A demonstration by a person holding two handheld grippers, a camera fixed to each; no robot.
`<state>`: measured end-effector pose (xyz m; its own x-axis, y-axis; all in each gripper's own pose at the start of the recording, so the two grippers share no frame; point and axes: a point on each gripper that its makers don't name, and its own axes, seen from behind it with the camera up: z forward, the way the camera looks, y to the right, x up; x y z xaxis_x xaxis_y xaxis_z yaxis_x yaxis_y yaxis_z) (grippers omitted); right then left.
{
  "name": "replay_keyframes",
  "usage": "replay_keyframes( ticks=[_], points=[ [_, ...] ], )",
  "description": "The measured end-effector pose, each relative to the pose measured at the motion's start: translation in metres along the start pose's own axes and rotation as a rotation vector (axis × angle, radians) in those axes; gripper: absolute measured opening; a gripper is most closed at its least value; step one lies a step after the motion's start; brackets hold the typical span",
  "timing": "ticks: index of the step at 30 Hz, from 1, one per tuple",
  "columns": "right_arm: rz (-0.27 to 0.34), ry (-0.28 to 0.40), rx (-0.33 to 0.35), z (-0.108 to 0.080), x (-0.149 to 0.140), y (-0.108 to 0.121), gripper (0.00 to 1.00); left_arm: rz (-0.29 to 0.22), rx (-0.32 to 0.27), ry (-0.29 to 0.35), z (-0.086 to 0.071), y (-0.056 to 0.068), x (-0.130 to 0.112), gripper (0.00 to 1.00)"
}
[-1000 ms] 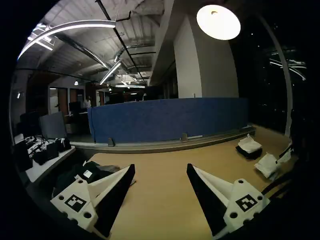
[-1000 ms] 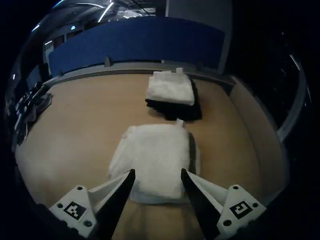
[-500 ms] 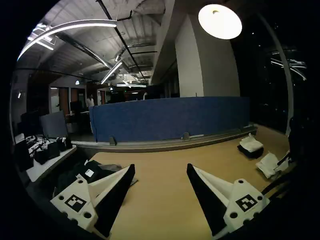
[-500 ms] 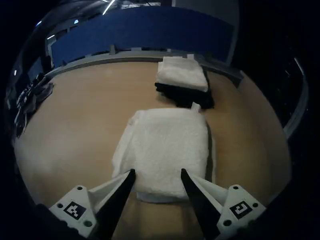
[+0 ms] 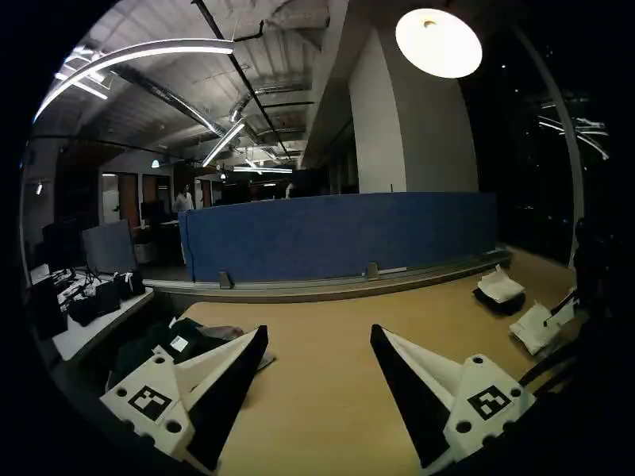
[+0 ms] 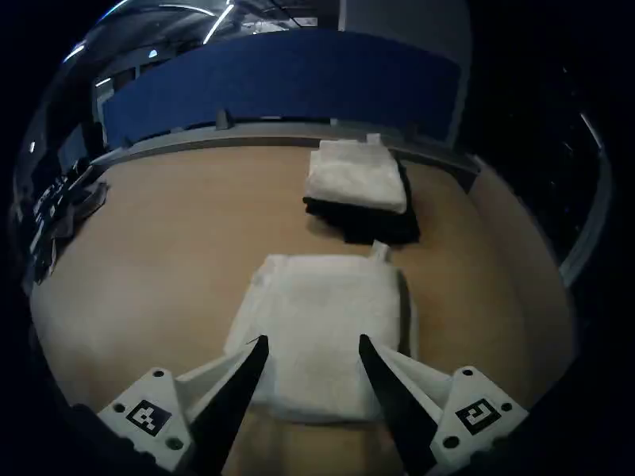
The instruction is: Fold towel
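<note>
A folded white towel (image 6: 325,325) lies flat on the wooden table (image 6: 175,230). My right gripper (image 6: 311,343) is open, and its fingertips hover over the towel's near half, one on each side of its middle. Whether they touch the cloth I cannot tell. The left gripper view has the same white towel (image 5: 533,327) far off at the right. My left gripper (image 5: 317,329) is open above bare table (image 5: 317,381) with nothing between its fingers.
Behind the towel is a stack of a folded white towel (image 6: 353,176) on a black one (image 6: 373,226). A heap of dark cloths (image 5: 171,343) lies at the table's left end. A blue divider panel (image 5: 333,234) closes the far edge.
My right gripper moved in over the white towel, then drew back a little, so the towel looks smaller and farther now. The left gripper has barely shifted.
</note>
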<state>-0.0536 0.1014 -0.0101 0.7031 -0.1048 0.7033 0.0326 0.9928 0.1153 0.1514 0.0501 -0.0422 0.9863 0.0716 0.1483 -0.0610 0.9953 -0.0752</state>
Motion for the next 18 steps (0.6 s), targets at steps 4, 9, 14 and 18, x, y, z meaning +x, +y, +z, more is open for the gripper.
replay_keyframes(
  ticks=[4,9,14,18],
  points=[
    [0.003,0.012,-0.009,0.013,0.019,0.010,0.88,0.000,0.004,-0.003,-0.002,0.000,-0.002,0.96],
    [-0.003,0.000,-0.013,0.034,0.029,0.017,0.88,0.006,0.009,-0.010,-0.002,0.000,-0.006,0.96],
    [-0.002,-0.037,-0.014,0.052,0.023,0.020,0.88,0.009,0.016,-0.013,-0.002,-0.001,-0.007,0.96],
    [-0.006,-0.061,-0.015,0.060,0.015,0.022,0.88,0.008,0.021,-0.015,-0.002,-0.002,-0.009,0.96]
  ],
)
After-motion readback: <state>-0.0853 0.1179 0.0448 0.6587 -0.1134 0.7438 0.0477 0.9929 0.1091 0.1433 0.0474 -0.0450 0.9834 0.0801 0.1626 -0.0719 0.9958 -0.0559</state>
